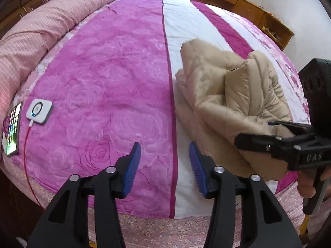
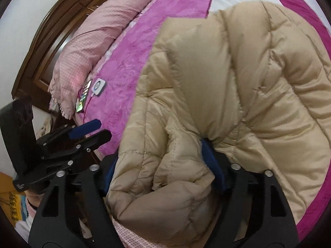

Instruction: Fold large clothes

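Note:
A beige quilted down jacket (image 1: 225, 95) lies bunched on the right side of the bed; it fills the right wrist view (image 2: 238, 95). My right gripper (image 2: 163, 163) is shut on a thick fold of the jacket near the bed's front edge; it shows from the side in the left wrist view (image 1: 275, 136). My left gripper (image 1: 164, 165) is open and empty over the pink and white bedspread (image 1: 107, 78), just left of the jacket. It also shows in the right wrist view (image 2: 93, 132), left of the jacket.
A phone (image 1: 12, 128) and a white charger (image 1: 38, 111) with a red cable lie at the bed's left edge. A pink rolled quilt (image 1: 41, 24) lies along the far left. Wooden cabinets (image 1: 238, 2) stand behind the bed.

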A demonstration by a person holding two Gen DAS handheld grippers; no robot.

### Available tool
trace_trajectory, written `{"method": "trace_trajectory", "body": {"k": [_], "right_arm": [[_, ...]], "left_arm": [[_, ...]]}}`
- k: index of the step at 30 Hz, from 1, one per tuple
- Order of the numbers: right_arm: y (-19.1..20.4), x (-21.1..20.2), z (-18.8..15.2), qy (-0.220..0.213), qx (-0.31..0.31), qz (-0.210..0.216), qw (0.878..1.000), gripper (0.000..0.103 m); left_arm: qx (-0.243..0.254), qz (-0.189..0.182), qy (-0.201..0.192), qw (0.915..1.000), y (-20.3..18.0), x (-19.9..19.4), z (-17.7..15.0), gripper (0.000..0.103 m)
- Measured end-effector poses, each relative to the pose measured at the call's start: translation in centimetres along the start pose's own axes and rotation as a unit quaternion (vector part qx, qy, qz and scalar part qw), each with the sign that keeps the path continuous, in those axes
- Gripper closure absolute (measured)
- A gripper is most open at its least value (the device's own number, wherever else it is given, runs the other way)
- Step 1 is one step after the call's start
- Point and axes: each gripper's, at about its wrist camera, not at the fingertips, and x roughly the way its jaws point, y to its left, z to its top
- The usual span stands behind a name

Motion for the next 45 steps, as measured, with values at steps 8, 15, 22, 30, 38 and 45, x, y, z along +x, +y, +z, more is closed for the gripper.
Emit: {"method": "trace_trajectory", "body": {"k": [8, 15, 22, 30, 38, 45], "right_arm": [[1.7, -8.6, -1.2, -0.059, -0.034, 0.006, 0.998, 0.024], [-4.0, -11.9, -2.9, -0.093, 0.012, -0.082, 0.992, 0.023], [-11.1, -10.4, -4.9, -0.083, 0.111, -0.079, 0.987, 0.023], [-12.9, -6.2, -5.7, -0.068, 0.145, -0.003, 0.987, 0.013], [-13.5, -2.8, -5.8, -0.064, 0.17, 0.086, 0.98, 0.012], [-13.7, -5.7, -6.3, -0.125, 0.143, 0.098, 0.977, 0.043]], "left_arm": [[0.027, -0.079, -0.038, 0.9957, -4.1, -3.2, 2.2, 0.026], [0.06, -0.108, -0.028, 0.9919, -9.5, -1.2, 4.3, 0.02], [0.097, -0.007, -0.011, 0.9952, -11.7, 3.0, 3.5, 0.02], [0.037, 0.023, 0.008, 0.999, -7.2, 5.1, 0.6, 0.017], [-0.087, -0.074, 0.028, 0.9931, -2.8, 7.1, -1.9, 0.019], [-0.155, -0.225, 0.013, 0.9619, -2.9, 8.5, -1.7, 0.041]]}}
